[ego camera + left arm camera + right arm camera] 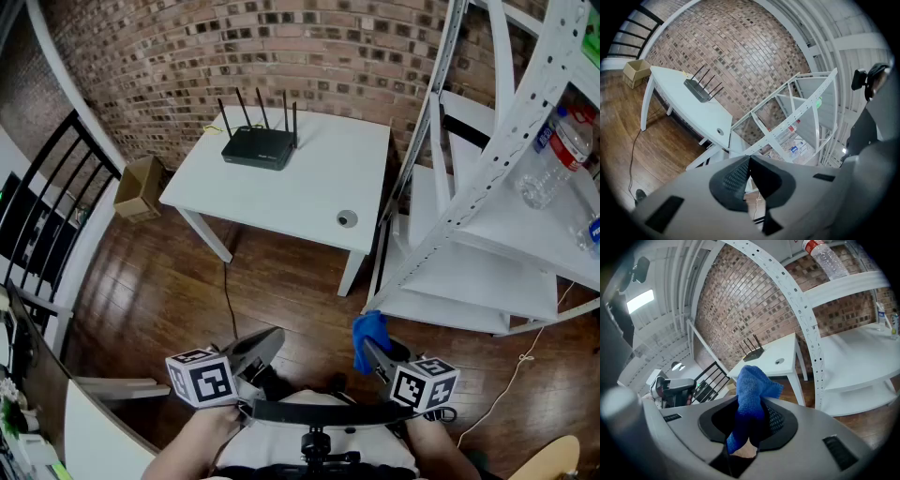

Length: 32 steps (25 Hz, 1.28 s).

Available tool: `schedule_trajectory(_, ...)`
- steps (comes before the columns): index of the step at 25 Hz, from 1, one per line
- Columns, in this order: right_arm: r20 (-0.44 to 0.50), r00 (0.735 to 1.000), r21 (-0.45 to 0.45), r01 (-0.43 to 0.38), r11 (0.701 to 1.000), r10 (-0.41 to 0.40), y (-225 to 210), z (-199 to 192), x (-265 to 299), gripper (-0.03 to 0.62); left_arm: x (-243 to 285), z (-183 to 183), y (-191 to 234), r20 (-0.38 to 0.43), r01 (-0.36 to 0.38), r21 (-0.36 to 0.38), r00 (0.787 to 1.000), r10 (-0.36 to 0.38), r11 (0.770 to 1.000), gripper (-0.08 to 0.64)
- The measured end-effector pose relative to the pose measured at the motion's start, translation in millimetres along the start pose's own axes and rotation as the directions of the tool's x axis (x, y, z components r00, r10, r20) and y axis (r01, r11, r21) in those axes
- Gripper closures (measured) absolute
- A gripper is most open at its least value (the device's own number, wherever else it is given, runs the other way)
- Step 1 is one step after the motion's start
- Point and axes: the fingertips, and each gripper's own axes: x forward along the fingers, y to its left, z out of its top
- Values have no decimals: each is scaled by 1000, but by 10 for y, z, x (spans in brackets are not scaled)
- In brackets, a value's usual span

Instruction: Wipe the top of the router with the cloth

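Observation:
A black router (256, 147) with several upright antennas sits at the far left of a white table (309, 197); it also shows small in the left gripper view as the router (697, 89) and in the right gripper view as the router (754, 352). My right gripper (373, 349) is shut on a blue cloth (369, 334), which bunches up out of the jaws as the cloth (750, 399). My left gripper (270, 342) is shut with nothing in it, its jaws meeting at a point (748, 160). Both grippers hang low over the floor, well short of the table.
A white metal shelf rack (487, 187) stands right of the table, with a plastic bottle (553, 155) on it. A round grommet (347, 219) sits near the table's front right. A cardboard box (139, 187) and black railing (47, 225) are at left. A cable (228, 300) trails across the wood floor.

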Motion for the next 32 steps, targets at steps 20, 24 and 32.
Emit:
schedule_trajectory(20, -65, 998, -40, 19, 999, -21, 504, 81, 807, 471, -334, 588, 720, 31, 10, -52, 999, -9, 999, 532)
schedule_trajectory(24, -75, 997, -41, 28, 999, -31, 777, 88, 1141, 471, -536, 792, 1023, 30, 21, -65, 999, -19, 998, 532)
schedule_trajectory(32, -90, 995, -65, 34, 997, -40, 1396, 174, 1854, 471, -1018, 1317, 1600, 48, 37, -78, 998, -34, 996, 532)
